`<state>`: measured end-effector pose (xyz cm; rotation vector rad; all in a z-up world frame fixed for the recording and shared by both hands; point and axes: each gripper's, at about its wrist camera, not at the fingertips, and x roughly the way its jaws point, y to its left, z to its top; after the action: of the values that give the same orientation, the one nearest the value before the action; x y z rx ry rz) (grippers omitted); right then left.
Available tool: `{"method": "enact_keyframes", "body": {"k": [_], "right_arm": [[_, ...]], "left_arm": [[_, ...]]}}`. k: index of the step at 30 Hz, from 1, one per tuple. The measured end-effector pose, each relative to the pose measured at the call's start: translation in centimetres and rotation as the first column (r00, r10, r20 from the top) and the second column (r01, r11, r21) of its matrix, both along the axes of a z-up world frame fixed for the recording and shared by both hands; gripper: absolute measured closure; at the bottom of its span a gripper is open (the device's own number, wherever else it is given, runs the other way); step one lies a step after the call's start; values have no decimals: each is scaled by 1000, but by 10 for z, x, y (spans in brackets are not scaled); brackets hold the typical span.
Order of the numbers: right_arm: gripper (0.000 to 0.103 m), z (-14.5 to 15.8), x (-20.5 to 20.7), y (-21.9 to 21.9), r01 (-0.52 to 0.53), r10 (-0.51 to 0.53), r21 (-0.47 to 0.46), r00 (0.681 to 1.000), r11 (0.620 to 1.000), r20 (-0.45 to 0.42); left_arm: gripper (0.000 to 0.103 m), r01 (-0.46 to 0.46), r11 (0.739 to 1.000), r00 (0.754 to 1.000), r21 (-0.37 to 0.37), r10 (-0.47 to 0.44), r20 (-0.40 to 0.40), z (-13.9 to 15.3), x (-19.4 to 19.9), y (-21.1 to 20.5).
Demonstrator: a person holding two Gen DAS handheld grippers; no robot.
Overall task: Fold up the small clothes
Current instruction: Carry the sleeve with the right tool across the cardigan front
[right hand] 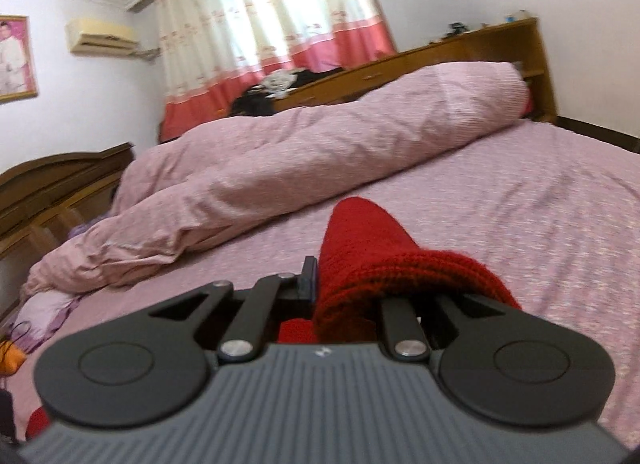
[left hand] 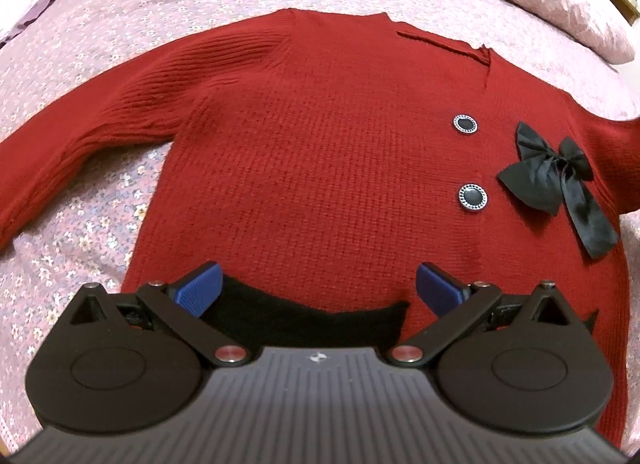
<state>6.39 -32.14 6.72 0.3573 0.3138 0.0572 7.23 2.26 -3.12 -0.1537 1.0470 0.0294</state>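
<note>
A small red knit sweater (left hand: 312,152) lies flat on the pink floral bedsheet (left hand: 80,56), front up, with two black buttons (left hand: 465,124) and a black bow (left hand: 560,180). Its left sleeve (left hand: 100,120) stretches out to the side. My left gripper (left hand: 318,288) hovers open over the black hem band (left hand: 304,318), its blue pads (left hand: 198,290) wide apart. In the right wrist view my right gripper (right hand: 320,284) is shut on the red sleeve (right hand: 360,248), lifted above the bed, the knit draped over its right finger.
A rolled pink duvet (right hand: 300,152) lies across the far side of the bed. Beyond it are a wooden headboard shelf (right hand: 460,48), curtains (right hand: 272,16) and a wooden footboard (right hand: 60,180) at left. Bare sheet (right hand: 540,192) spreads right of the sleeve.
</note>
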Motion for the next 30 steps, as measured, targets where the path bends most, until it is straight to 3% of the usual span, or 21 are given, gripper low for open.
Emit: {"method": "enact_keyframes", "body": {"k": [10,18,28,30], "right_arm": [[89,4,17,59,-130,129,-60,991,990,-23],[89,-26,39,105,-239,226,-94,965,966,-134],[86,-69,53,142,-329,281,-105,905,938,-320],[75,-74,52,145,-336,283,-104,894,936,-347]], "left_arm": [[0,-29,1000,999,-3,29,14,5,-8,11],[0,-43,999,999,4,43,29,7,-9,17],[0,-36,999,998,16,35,44,10,-9,16],[0,-27,999,998,25,26,51,11,-9,14]]}}
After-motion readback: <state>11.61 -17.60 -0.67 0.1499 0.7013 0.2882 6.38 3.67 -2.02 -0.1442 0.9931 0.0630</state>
